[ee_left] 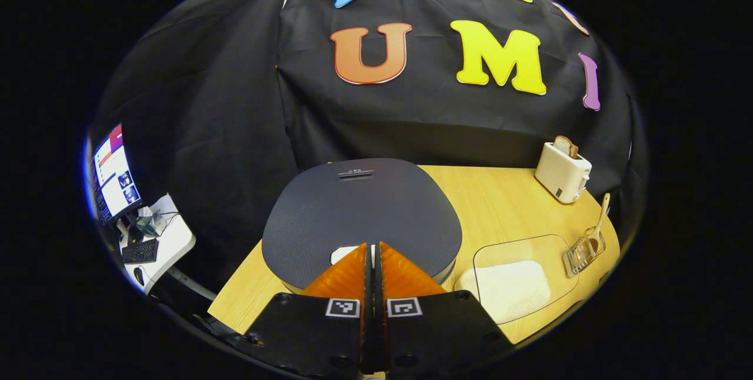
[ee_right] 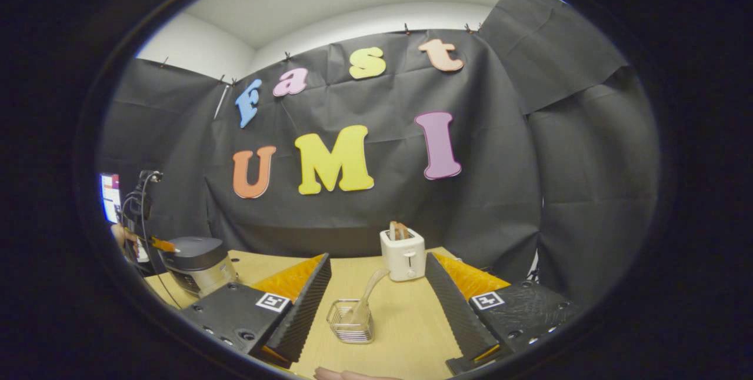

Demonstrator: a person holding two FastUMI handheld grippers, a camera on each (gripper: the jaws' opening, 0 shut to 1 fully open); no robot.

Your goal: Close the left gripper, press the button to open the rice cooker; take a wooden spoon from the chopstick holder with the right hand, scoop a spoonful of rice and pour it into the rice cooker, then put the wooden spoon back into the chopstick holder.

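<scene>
Left claw point(ee_left: 373, 250), fingers together and empty, hovers over the closed rice cooker point(ee_left: 359, 215) (button press pending); right claw point(ee_right: 376, 303) waits wide open.

no legible text on rice cooker point(ee_left: 359, 215).

Dark grey, finely dotted lid on the rice cooker point(ee_left: 359, 215), silver-grey body below point(ee_right: 203, 271). White button point(ee_left: 347, 252). Pale wood-grain tabletop point(ee_left: 500, 203). Clear tray of white rice point(ee_left: 512, 289). Light wooden spoon point(ee_right: 367, 295) in clear wire-look chopstick holder point(ee_right: 351, 322). Cream-white toaster point(ee_right: 403, 256) with brown toast.
</scene>
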